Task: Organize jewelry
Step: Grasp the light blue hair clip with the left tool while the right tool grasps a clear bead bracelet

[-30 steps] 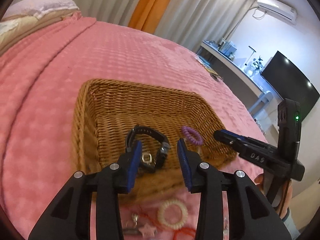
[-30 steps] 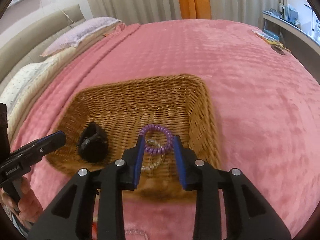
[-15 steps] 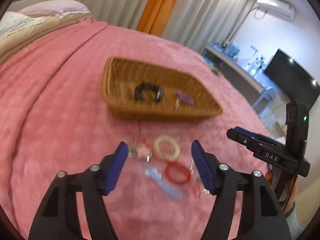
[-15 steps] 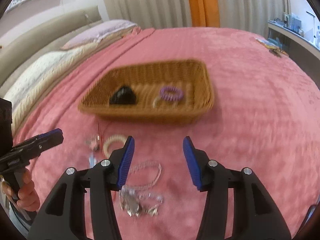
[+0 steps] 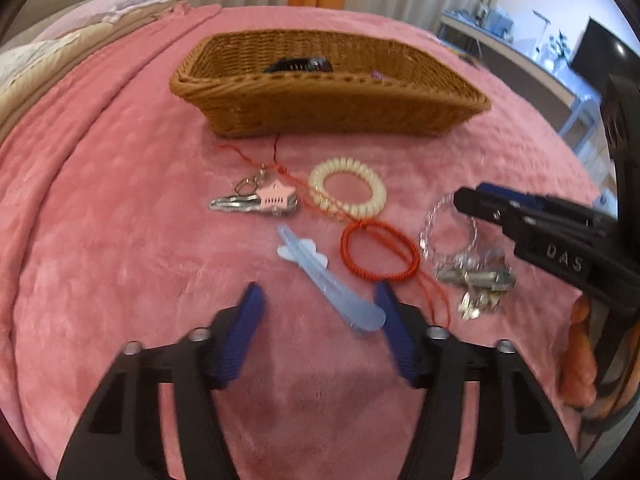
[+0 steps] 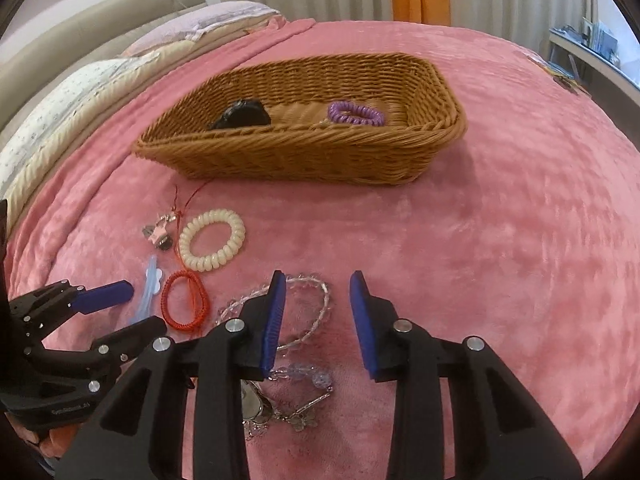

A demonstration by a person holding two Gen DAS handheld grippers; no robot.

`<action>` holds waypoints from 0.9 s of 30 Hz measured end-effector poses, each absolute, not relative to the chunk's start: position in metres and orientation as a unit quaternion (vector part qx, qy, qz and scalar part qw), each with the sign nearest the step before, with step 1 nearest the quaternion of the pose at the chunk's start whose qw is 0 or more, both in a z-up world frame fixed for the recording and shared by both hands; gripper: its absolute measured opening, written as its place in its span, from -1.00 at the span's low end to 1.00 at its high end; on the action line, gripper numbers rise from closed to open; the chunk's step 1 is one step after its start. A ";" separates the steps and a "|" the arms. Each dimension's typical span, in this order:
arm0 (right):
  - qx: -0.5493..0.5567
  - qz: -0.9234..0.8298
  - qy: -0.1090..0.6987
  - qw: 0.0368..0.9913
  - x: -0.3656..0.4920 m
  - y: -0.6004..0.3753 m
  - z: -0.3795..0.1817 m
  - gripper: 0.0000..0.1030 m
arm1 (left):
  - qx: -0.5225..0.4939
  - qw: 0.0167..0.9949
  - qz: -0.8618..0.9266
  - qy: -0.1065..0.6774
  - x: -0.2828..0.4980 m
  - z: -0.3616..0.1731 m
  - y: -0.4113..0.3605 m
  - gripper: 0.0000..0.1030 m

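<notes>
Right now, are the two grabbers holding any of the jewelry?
No. The left gripper and the right gripper are both closing, but hold nothing.

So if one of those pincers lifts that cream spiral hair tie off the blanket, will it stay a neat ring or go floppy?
The cream spiral hair tie probably keeps its ring shape: its coils look thick and springy. It would likely squash and stretch under the pads rather than break. Lying flat on the pink blanket, it seems unlikely to roll.

Both handheld tools are matte black plastic frames with cut-out triangular windows and silver round-head screws — the left gripper (image 5: 318, 308) and the right gripper (image 6: 318, 304) alike. Ribbed blue pads (image 6: 273, 316) line the fingers — white letters "DAS" mark one side.
</notes>
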State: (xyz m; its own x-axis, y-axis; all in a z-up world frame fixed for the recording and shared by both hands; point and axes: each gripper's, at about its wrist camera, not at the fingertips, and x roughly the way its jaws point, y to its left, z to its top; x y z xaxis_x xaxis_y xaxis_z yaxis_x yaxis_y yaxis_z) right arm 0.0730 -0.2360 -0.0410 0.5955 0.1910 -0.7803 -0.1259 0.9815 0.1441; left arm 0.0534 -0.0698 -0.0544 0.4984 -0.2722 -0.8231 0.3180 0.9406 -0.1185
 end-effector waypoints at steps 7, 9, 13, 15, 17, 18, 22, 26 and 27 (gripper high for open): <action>0.031 0.088 0.447 0.890 0.072 -0.235 -0.046 -0.56 | 0.018 0.867 -0.171 0.468 0.051 -0.048 -0.041 -0.33; 0.033 0.091 0.449 0.888 0.072 -0.236 -0.048 -0.56 | 0.003 0.862 -0.185 0.471 0.056 -0.049 -0.036 -0.33; 0.018 0.093 0.453 0.886 0.071 -0.231 -0.051 -0.55 | 0.014 0.859 -0.192 0.474 0.060 -0.052 -0.045 -0.29; 0.001 0.088 0.456 0.886 0.073 -0.225 -0.052 -0.55 | 0.023 0.862 -0.188 0.471 0.061 -0.054 -0.051 -0.30; -0.020 0.083 0.455 0.886 0.073 -0.217 -0.053 -0.58 | 0.031 0.864 -0.186 0.466 0.060 -0.054 -0.053 -0.38; -0.030 0.080 0.452 0.888 0.073 -0.214 -0.053 -0.68 | 0.033 0.865 -0.187 0.465 0.059 -0.054 -0.054 -0.58; -0.039 0.087 0.440 0.893 0.068 -0.207 -0.050 -0.88 | 0.034 0.869 -0.192 0.454 0.054 -0.053 -0.055 -0.80; -0.039 0.088 0.426 0.900 0.066 -0.207 -0.044 -0.88 | 0.025 0.872 -0.198 0.446 0.052 -0.051 -0.052 -0.81; -0.039 0.088 0.422 0.901 0.064 -0.207 -0.043 -0.88 | 0.024 0.873 -0.199 0.444 0.051 -0.050 -0.051 -0.81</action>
